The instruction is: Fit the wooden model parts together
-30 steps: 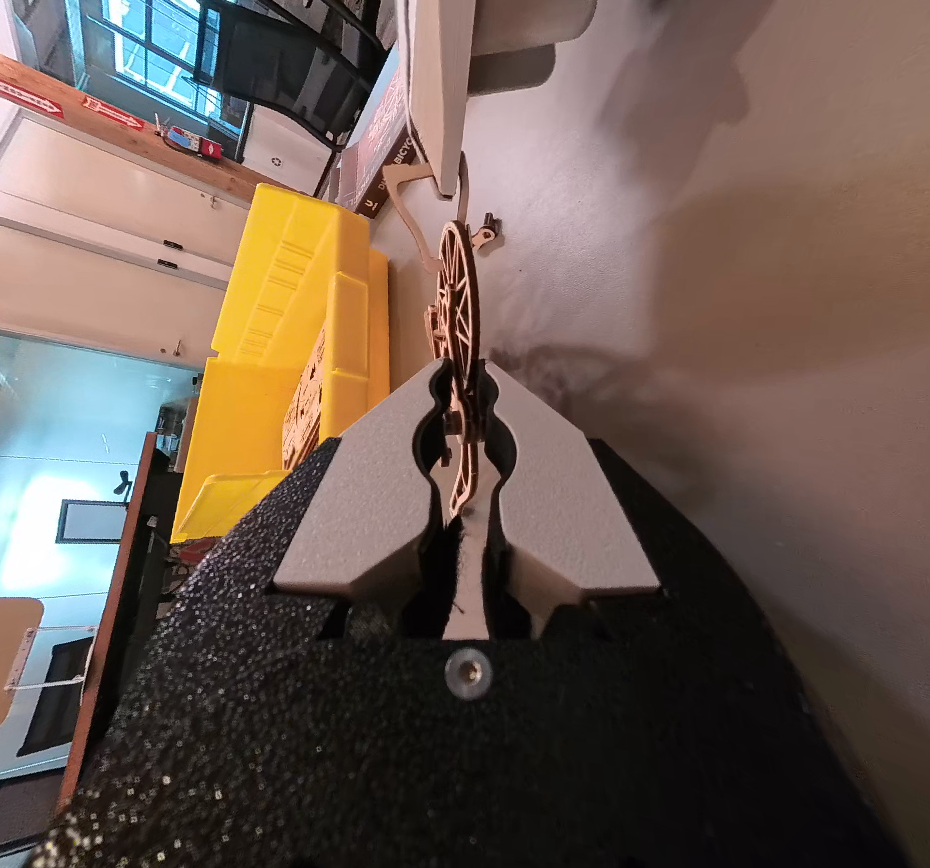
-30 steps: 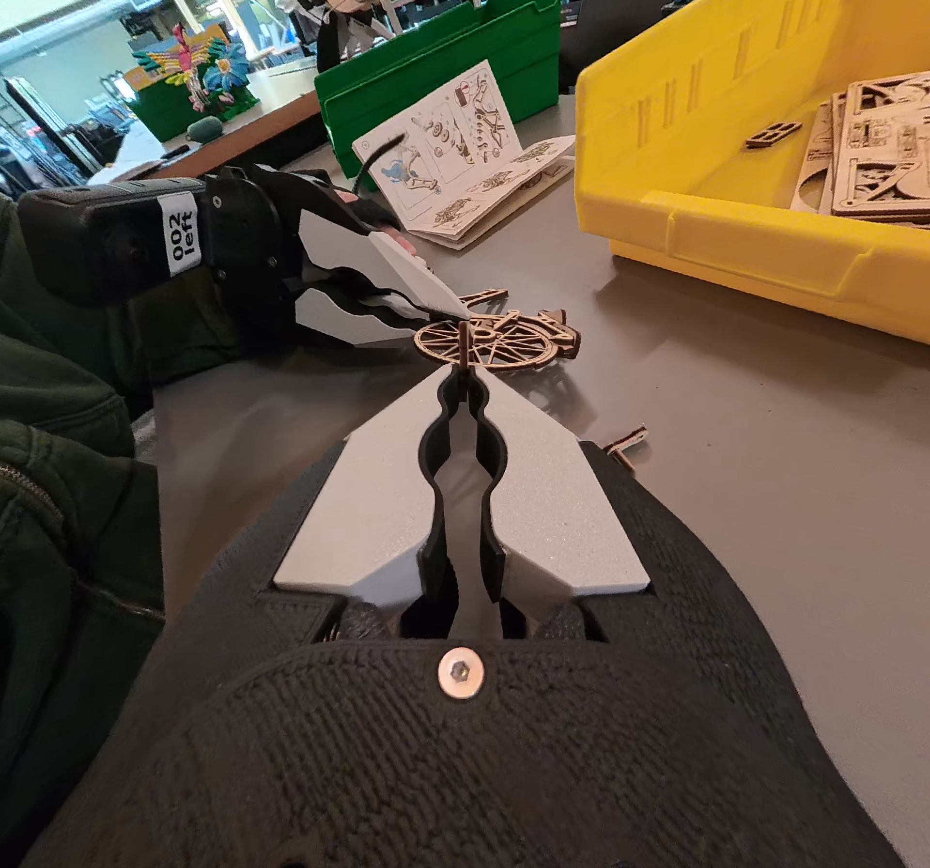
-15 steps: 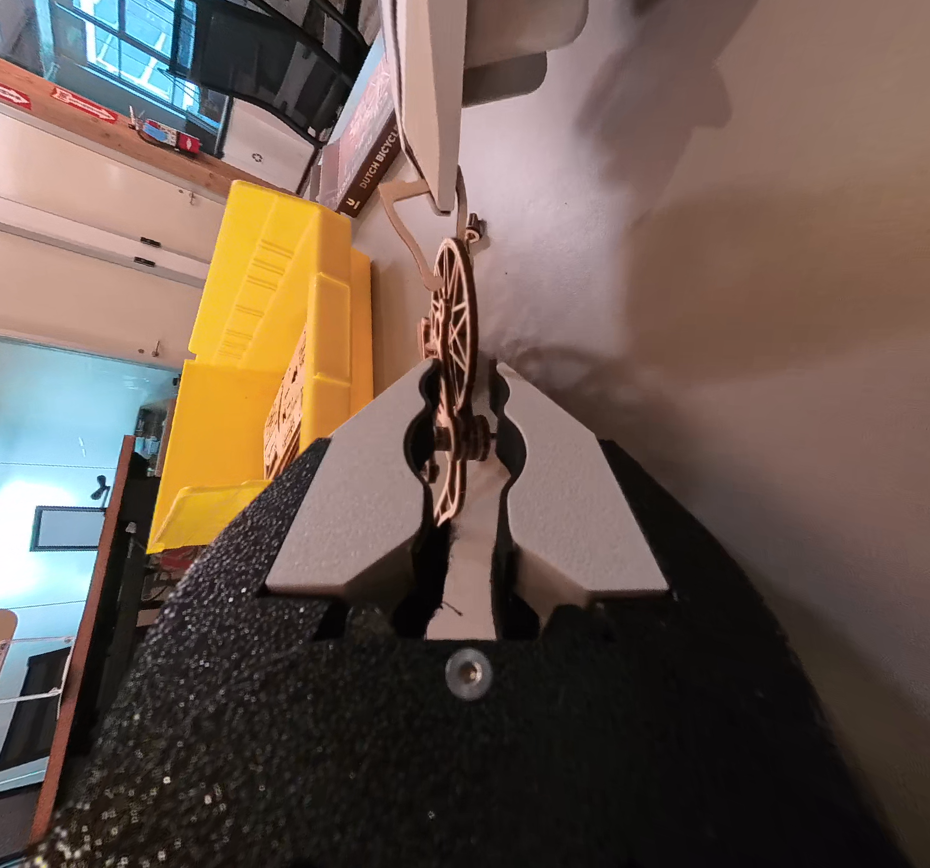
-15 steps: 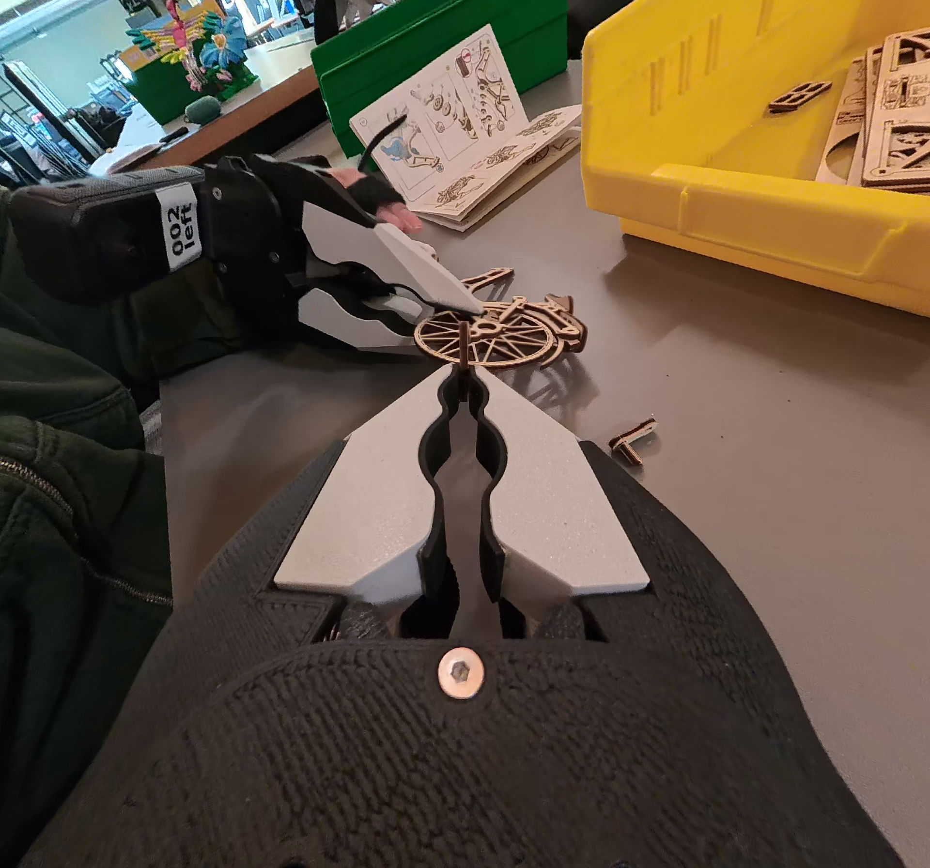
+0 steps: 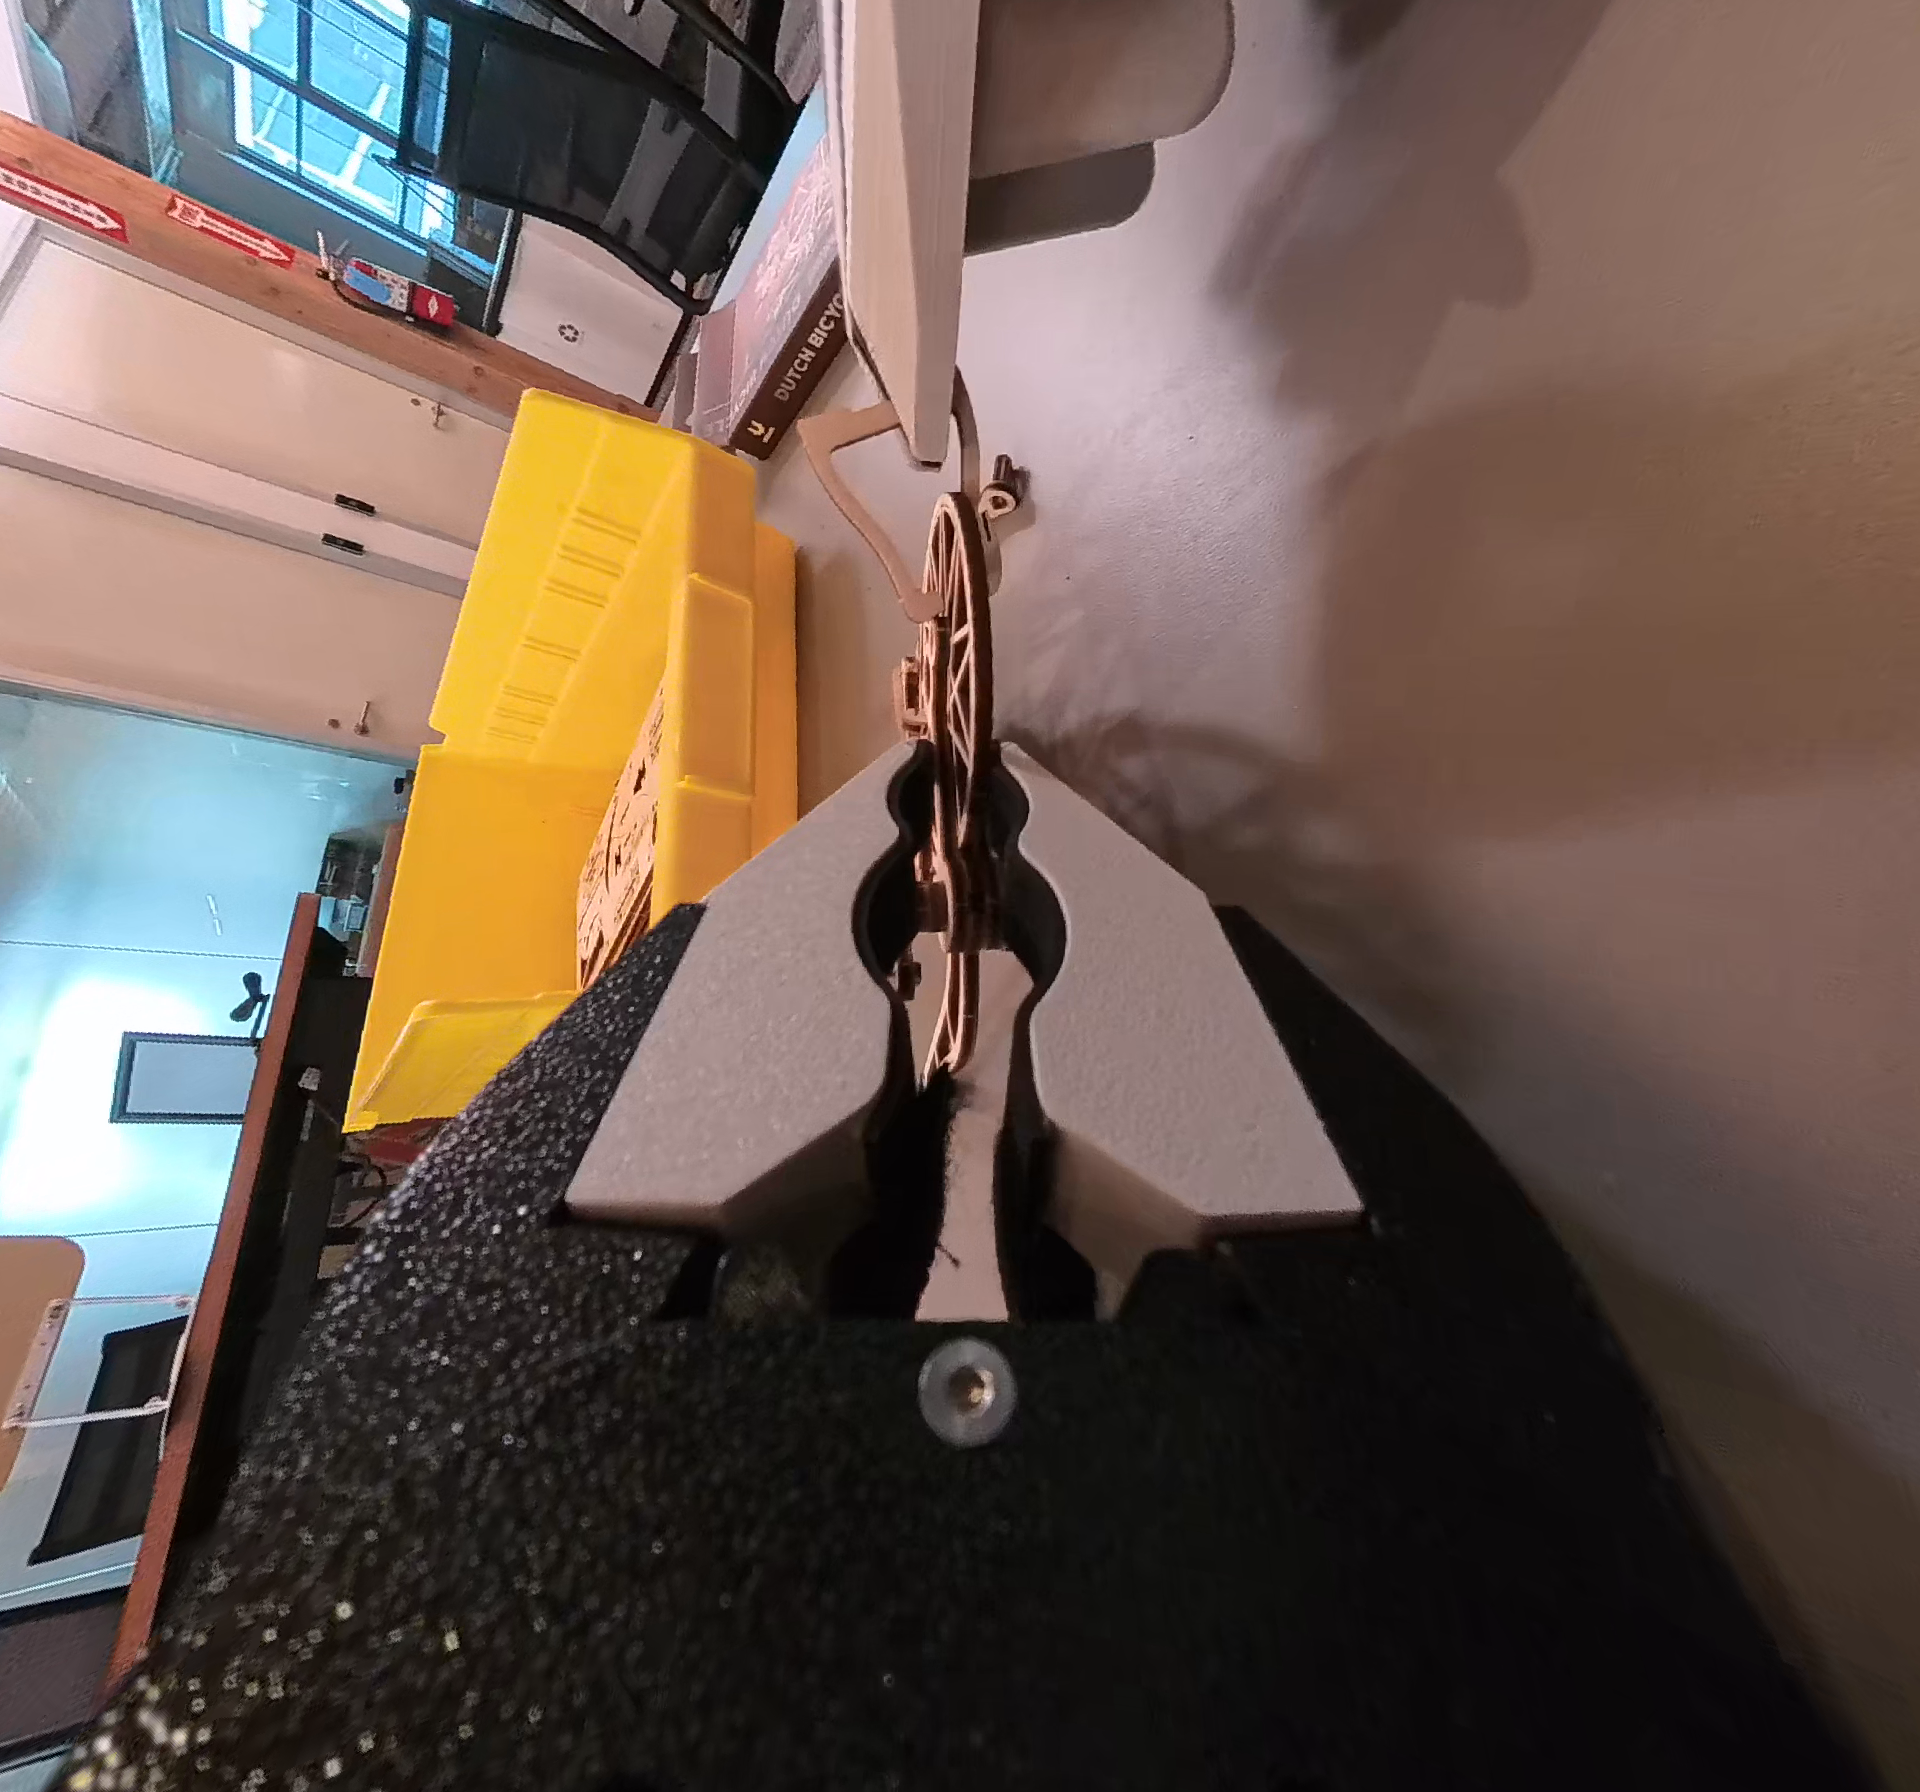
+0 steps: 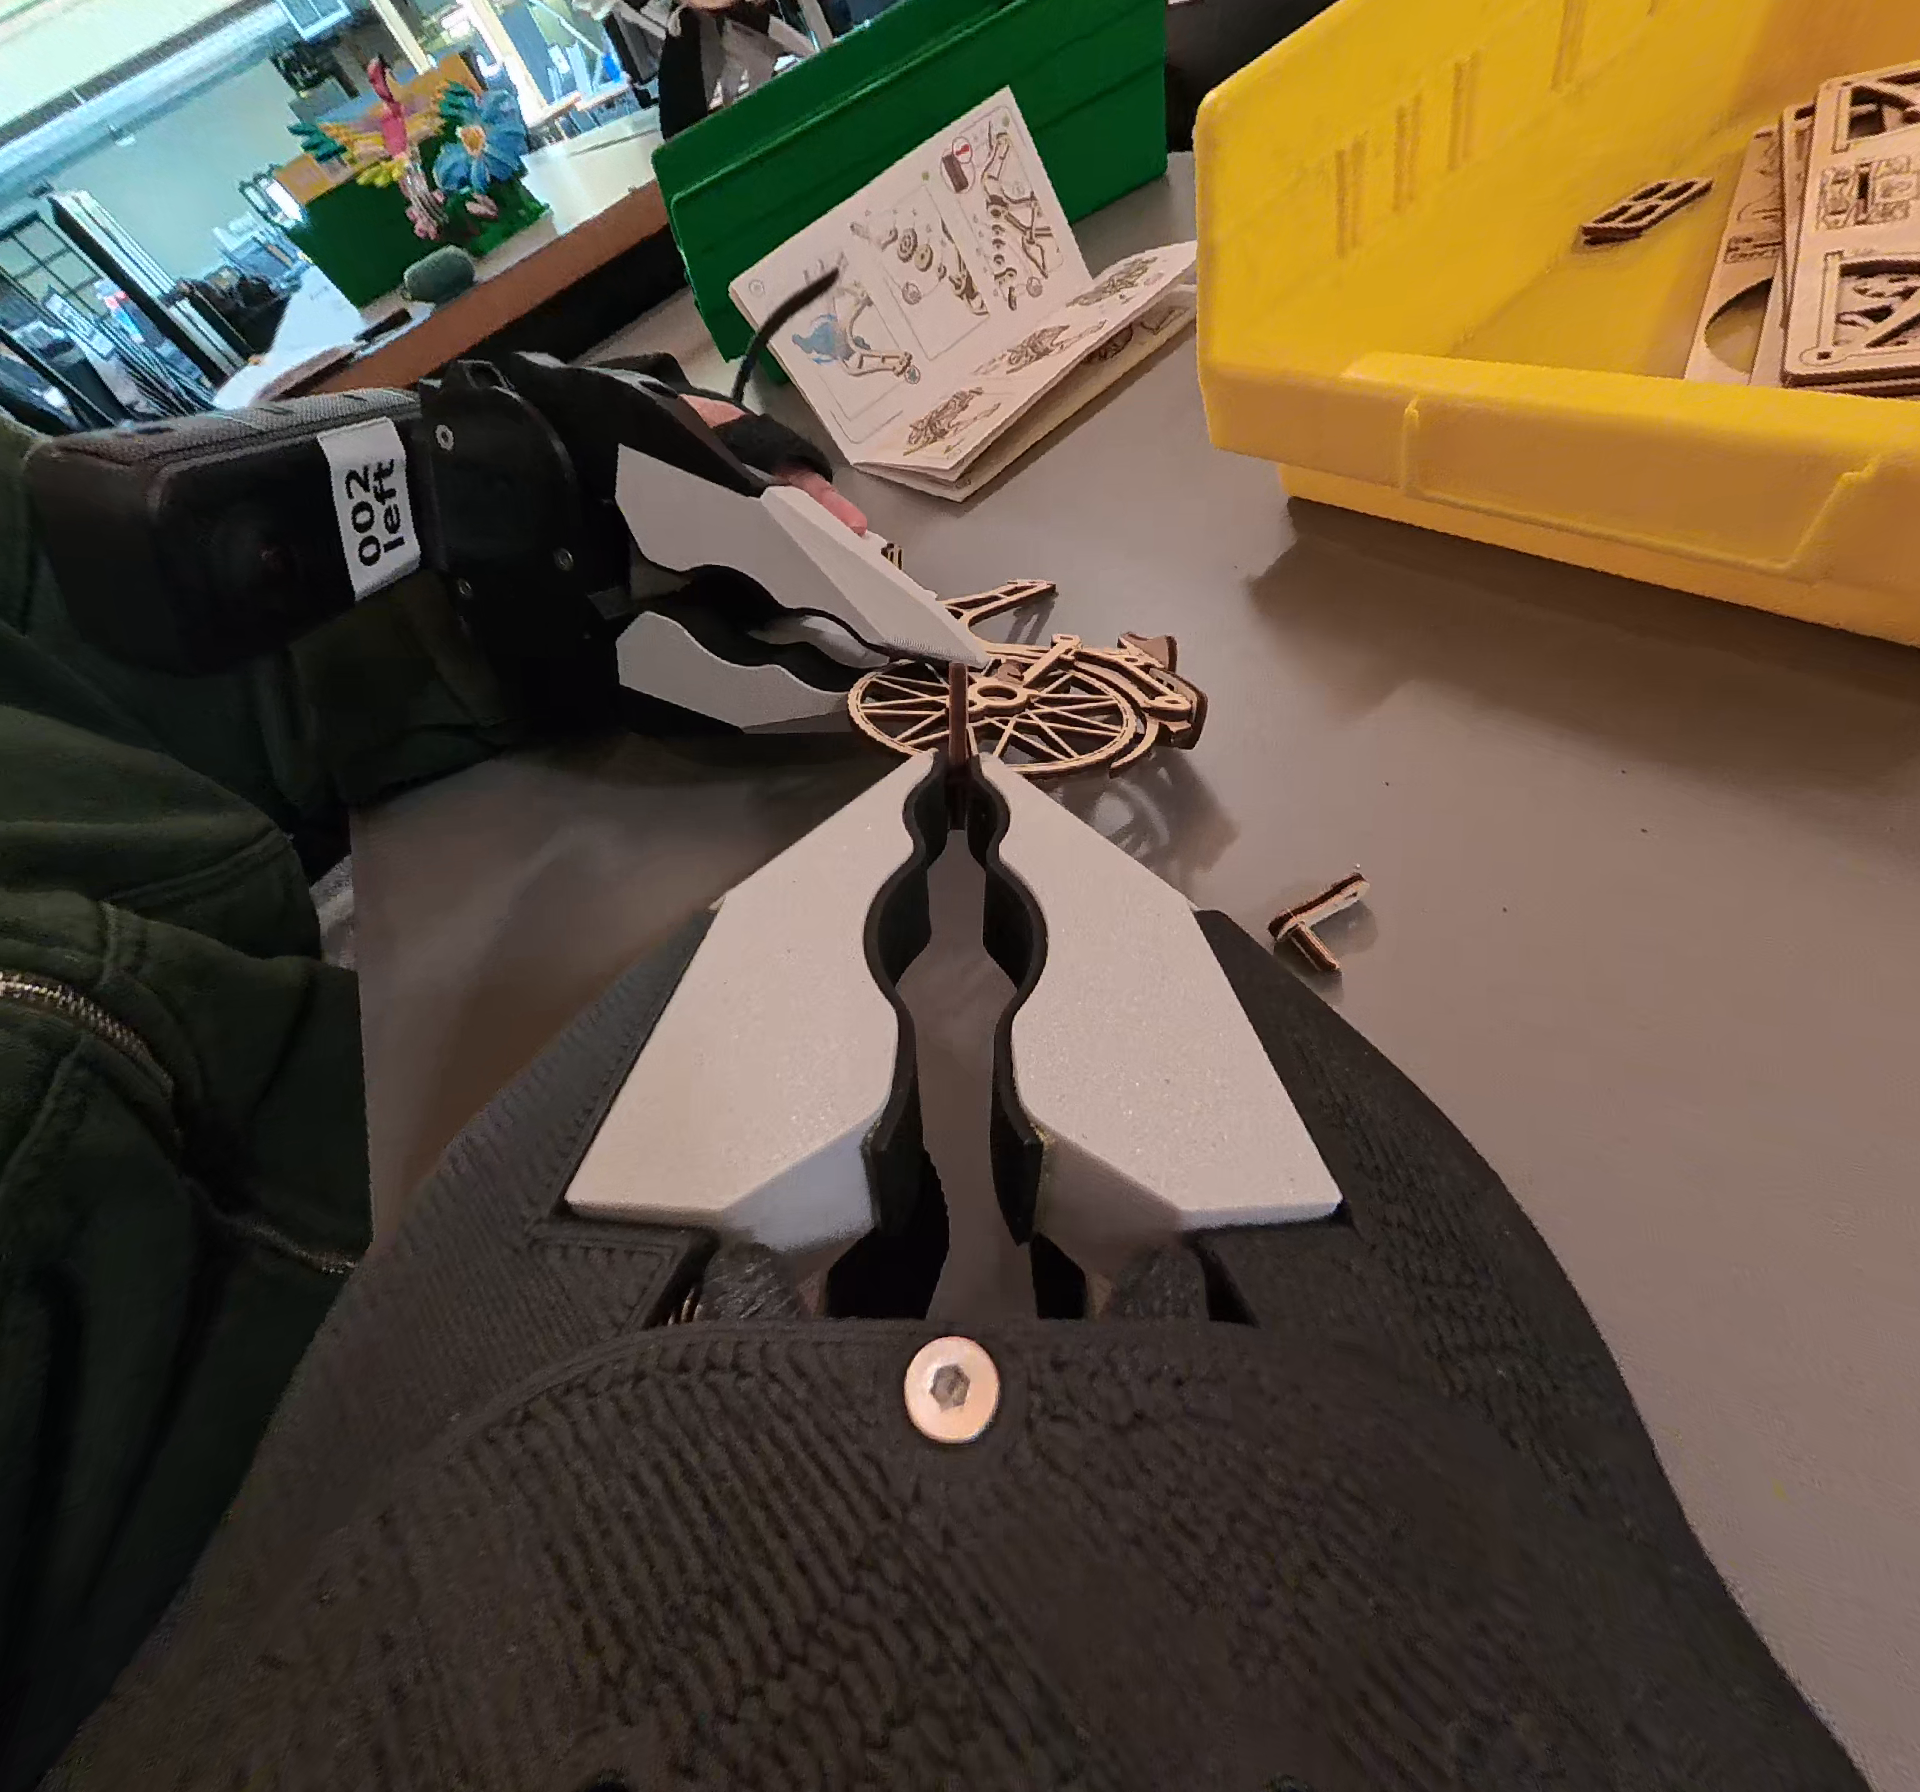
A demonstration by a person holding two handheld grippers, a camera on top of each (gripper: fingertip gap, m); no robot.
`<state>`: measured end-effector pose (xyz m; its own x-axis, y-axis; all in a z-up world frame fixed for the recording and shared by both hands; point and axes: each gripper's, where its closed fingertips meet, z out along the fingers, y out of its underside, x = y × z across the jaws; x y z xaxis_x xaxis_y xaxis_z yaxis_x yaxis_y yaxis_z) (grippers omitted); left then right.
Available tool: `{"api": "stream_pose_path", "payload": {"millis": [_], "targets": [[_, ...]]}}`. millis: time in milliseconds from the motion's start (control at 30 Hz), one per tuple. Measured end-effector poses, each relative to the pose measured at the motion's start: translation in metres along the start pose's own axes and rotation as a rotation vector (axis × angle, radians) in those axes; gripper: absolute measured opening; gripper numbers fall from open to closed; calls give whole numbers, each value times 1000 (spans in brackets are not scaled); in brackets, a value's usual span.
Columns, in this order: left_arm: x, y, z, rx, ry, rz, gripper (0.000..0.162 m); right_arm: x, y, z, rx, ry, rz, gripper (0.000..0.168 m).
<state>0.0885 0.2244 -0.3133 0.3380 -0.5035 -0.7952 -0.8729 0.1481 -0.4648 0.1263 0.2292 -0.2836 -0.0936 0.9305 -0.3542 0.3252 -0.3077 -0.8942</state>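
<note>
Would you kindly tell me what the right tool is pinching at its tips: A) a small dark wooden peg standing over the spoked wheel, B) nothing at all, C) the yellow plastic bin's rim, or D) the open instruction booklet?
A: in the right wrist view, the right tool is shut on a small dark wooden peg, held upright just above the flat spoked wooden wheel assembly that the left tool grips.

Each gripper has pale grey wedge fingers with wavy black inner pads on a rough black body with one silver screw. The left gripper carries a white label, and the person wears a dark green zipped sleeve and a black fingerless glove.
</note>
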Motion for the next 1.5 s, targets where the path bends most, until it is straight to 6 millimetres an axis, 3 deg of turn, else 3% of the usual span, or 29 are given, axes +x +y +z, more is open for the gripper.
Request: {"api": "stream_pose_path", "payload": {"millis": [700, 833, 967, 1167, 1233, 1500], "targets": [[4, 1, 2, -18, 6, 28, 7, 0, 7, 1, -52, 29, -50, 11], [5, 1, 2, -17, 5, 45, 7, -1, 6, -3, -47, 36, -123, 14], [7, 1, 2, -15, 8, 62, 7, 10, 14, -8, -131, 70, -243, 16], [9, -1, 3, -3, 12, 87, 7, 11, 22, 0, -213, 38, -298, 12], [9, -1, 3, -3, 11, 98, 7, 11, 26, 3, -241, 36, -299, 2], [11, -1, 4, -13, 9, 138, 7, 2, 21, 4, -189, -18, -150, 1]]}}
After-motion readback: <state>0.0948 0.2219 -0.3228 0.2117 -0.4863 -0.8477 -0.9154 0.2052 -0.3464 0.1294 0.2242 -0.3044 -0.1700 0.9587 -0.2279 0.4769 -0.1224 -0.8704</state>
